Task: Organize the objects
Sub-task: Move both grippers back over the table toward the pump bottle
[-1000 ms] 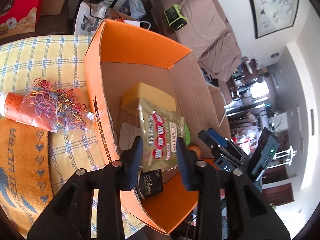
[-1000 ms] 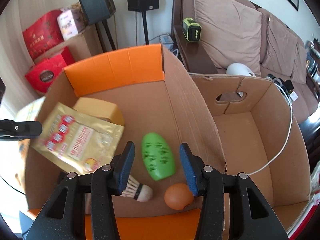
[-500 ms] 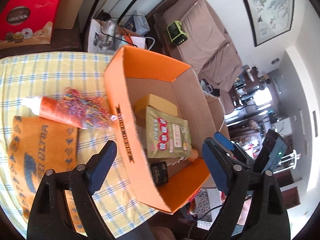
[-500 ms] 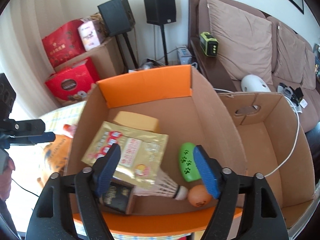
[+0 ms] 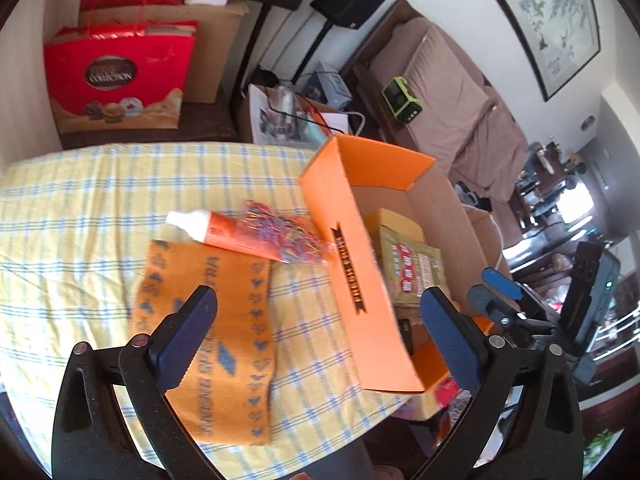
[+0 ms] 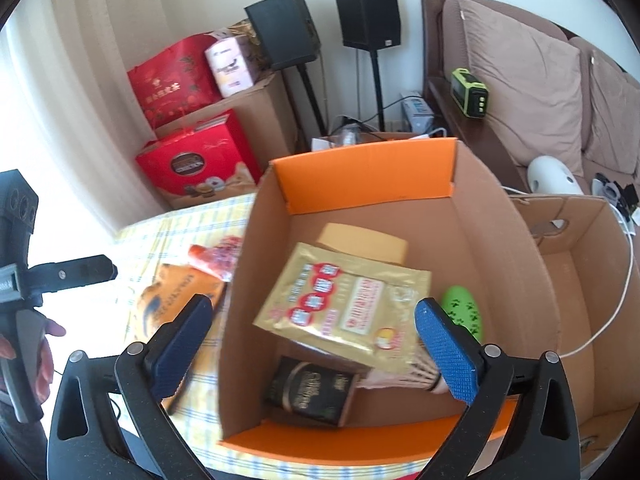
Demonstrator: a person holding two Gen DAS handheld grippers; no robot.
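Observation:
An orange cardboard box (image 5: 352, 264) (image 6: 360, 178) stands on a yellow checked tablecloth (image 5: 80, 208). Inside lie a gold snack packet (image 6: 340, 304), a yellow box (image 6: 364, 240), a black box (image 6: 308, 390), a green oval toy (image 6: 466, 312) and a shuttlecock (image 6: 408, 376). Left of the box on the cloth lie an orange tube (image 5: 218, 232), a bag of coloured rubber bands (image 5: 280, 232) and an orange patterned cloth (image 5: 216, 332). My left gripper (image 5: 316, 332) is open and empty above the cloth. My right gripper (image 6: 312, 348) is open and empty above the box.
A second, plain cardboard box (image 6: 580, 280) stands right of the orange one. Behind are red gift boxes (image 5: 116, 76), speakers on stands (image 6: 366, 16) and a brown sofa (image 6: 520, 72). The table's near edge (image 5: 320, 440) lies below the grippers.
My left gripper has let go of the gold packet, which now lies in the box, and has opened wide and drawn back left. My right gripper has opened and risen away from the box.

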